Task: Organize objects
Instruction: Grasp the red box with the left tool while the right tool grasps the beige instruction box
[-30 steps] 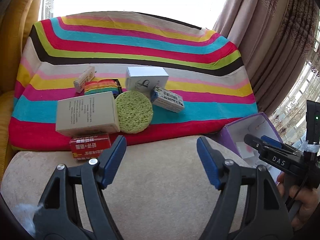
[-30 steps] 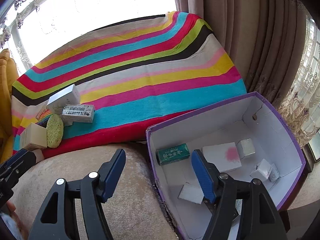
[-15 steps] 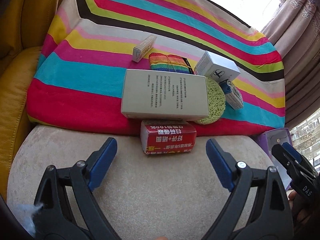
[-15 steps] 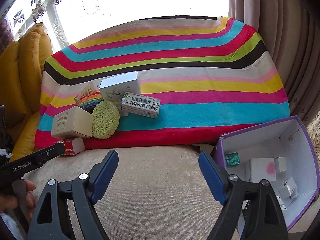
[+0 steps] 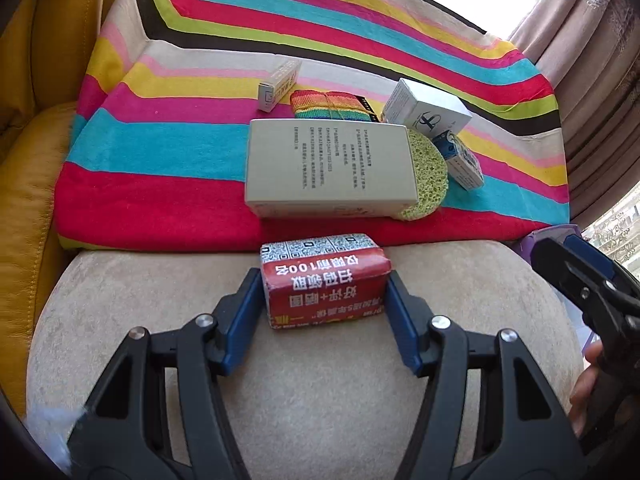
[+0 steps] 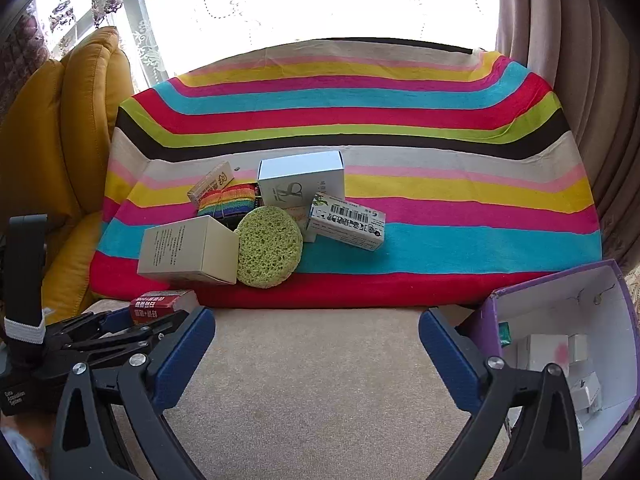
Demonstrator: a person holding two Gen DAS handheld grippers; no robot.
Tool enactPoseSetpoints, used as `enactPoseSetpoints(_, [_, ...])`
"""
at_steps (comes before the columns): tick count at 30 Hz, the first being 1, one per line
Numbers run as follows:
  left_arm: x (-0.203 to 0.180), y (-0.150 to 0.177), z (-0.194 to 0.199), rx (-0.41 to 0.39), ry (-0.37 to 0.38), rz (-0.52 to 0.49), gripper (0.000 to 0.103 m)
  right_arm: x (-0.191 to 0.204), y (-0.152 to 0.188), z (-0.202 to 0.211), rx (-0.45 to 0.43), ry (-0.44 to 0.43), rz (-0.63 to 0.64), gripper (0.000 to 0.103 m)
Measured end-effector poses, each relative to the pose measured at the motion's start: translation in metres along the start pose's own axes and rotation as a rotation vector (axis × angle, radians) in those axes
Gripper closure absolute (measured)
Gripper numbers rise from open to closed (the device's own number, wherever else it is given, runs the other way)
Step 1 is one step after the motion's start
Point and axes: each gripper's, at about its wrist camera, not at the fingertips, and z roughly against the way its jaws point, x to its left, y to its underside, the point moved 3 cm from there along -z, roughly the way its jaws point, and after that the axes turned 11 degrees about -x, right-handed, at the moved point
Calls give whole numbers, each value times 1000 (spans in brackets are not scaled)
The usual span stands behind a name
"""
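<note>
**Op:** Blue pads of my left gripper (image 5: 325, 300) are pressed on both short sides of the red box (image 5: 326, 280); it sits on the beige cushion (image 5: 320, 392), just short of the striped blanket (image 5: 160, 200).

**Eng:** Right side?

**Op:** Right gripper (image 6: 316, 354) is spread wide, nothing between the fingers, hovering over the same cushion. Purple bin (image 6: 624, 344) is at its right, white inside, several small white boxes and a green one in it.

**Eng:** What's past the red box?

**Op:** On the blanket: a large cream box (image 5: 330, 164) with small print I can't read, green round sponge (image 5: 428, 172) leaning against its right side. Behind those, a rainbow knit bundle (image 5: 326, 106), a slim white carton (image 5: 278, 84), a white cube box (image 5: 426, 110) with a looping logo, and a barcode box (image 6: 347, 222) with blue trim.

**Eng:** Readable text?

**Op:** Red box has white Chinese characters plus "100", QR codes on its far face. Left gripper body reads "Data Acquisition System" in the right view.

**Eng:** Room?

**Op:** Mustard leather cushion (image 6: 64, 140) on the left, beige curtains (image 6: 580, 80) on the right, bright window behind.
</note>
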Motion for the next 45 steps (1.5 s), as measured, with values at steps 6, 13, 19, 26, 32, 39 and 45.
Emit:
enactPoseSetpoints(6, [50,-4,35,-135,-116,144,39,39,-4,-13,2,-12,16,0])
enactPoseSetpoints(13, [101,-31,32,-185,-174,269,39,101,-10,-39,5,-17,98,0])
enactPoseSetpoints(19, [124,-27,26,-194,-174,341,40,129,-11,-62,20,29,133,0])
enactPoseSetpoints(26, [135,-24,33,-233,-140,399,40,139,-11,-74,23,88,154,0])
enactPoseSetpoints(32, [151,-21,43,-289,-136,481,40,148,-12,-85,31,117,187,0])
enactPoseSetpoints(39, [151,-22,37,-275,-125,482,40,157,-11,-95,44,139,224,0])
enactPoseSetpoints(45, [149,-21,35,-269,-124,468,40,153,-13,-99,39,175,228,0])
